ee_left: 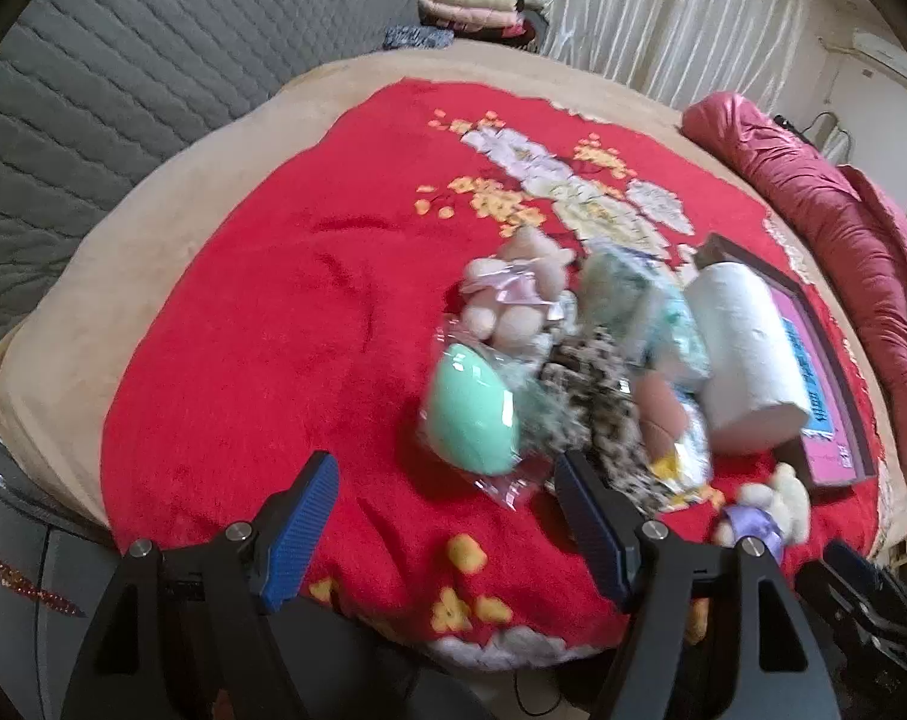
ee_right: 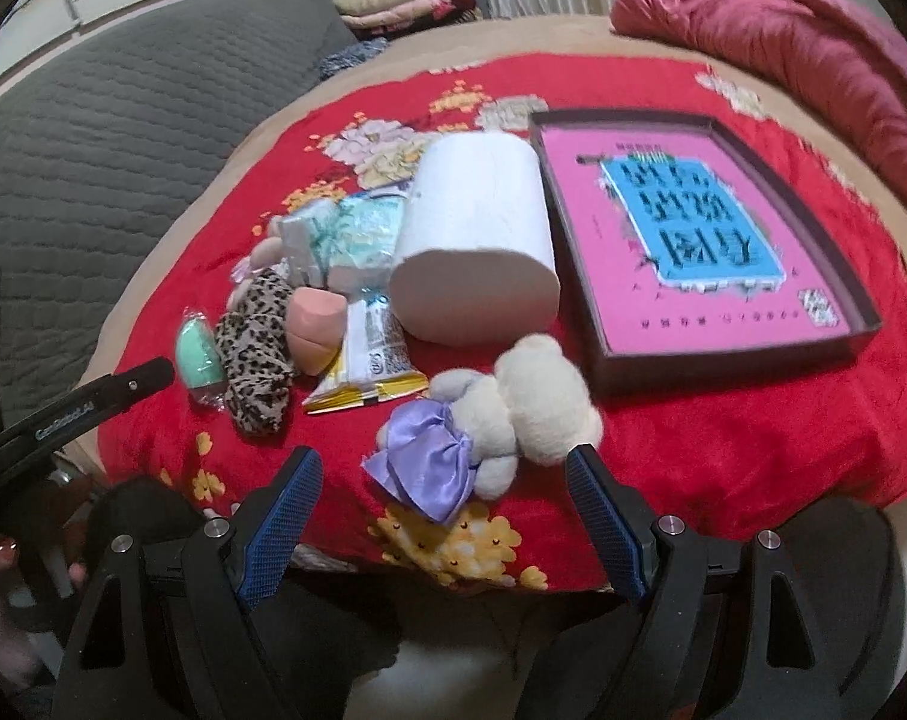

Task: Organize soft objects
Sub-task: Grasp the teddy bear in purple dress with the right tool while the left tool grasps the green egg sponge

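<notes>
From the left wrist camera, it's a bed with a red flowered blanket [ee_left: 261, 312] laid over a tan cover [ee_left: 57, 324], a grey quilted headboard [ee_left: 123, 60] behind it on the left, cream curtains [ee_left: 663, 18] at the back and a rolled-up maroon duvet [ee_left: 825, 204] along the right edge. The left gripper [ee_left: 447, 498] has its blue fingers spread wide with nothing between them, hovering low over the blanket just short of the pile: a mint green sponge [ee_left: 471, 414] in clear wrap, a leopard-print scrunchie [ee_left: 597, 408], a pink-bowed teddy [ee_left: 513, 300] and a toilet paper roll [ee_left: 741, 360] all bunched together. The whole left half of the blanket is bare, so plenty of room that side. The right wrist camera shows the same pile from nearer the foot of the bed; the right gripper [ee_right: 447, 480] is spread open too, empty, with a cream teddy [ee_right: 501, 414] wearing a purple bow lying right between and just ahead of its fingertips. Just right of the roll sits a shallow box [ee_right: 861, 300] with a pink bottom, nothing inside it, close beside the toys. A pack of tissues [ee_right: 345, 234] and a yellow-edged packet [ee_right: 369, 366] lie left of the roll. The other gripper's black arm pokes in at the left edge.
</notes>
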`<action>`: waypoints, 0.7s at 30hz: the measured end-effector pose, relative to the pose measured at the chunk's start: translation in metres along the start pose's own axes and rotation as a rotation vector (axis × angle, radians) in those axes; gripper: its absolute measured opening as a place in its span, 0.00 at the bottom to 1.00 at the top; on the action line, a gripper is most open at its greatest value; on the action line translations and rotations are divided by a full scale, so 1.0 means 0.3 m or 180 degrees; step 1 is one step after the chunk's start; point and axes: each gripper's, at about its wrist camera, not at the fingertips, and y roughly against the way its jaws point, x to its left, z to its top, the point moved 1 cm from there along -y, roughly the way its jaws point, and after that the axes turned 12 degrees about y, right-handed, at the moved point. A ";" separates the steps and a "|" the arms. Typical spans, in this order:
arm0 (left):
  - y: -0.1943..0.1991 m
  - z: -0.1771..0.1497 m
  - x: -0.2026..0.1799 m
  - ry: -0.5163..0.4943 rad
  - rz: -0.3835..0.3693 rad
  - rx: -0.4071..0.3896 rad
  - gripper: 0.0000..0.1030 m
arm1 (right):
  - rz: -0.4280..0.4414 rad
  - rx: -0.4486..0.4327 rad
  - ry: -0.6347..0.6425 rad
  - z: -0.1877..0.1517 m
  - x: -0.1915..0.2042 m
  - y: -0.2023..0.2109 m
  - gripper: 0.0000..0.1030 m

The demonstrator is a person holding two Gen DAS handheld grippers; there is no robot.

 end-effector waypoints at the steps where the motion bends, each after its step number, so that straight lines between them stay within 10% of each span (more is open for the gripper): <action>1: -0.020 0.010 0.007 0.0029 0.0000 0.0030 0.72 | 0.0021 0.0024 -0.0049 -0.001 -0.006 -0.008 0.82; 14: -0.172 0.071 0.053 0.0372 -0.0251 0.0297 0.72 | 0.0205 0.0219 -0.0759 0.017 -0.111 -0.143 0.81; 21: -0.194 0.083 0.063 0.0488 -0.0482 0.0383 0.51 | 0.0094 0.0277 -0.0709 0.082 -0.096 -0.251 0.81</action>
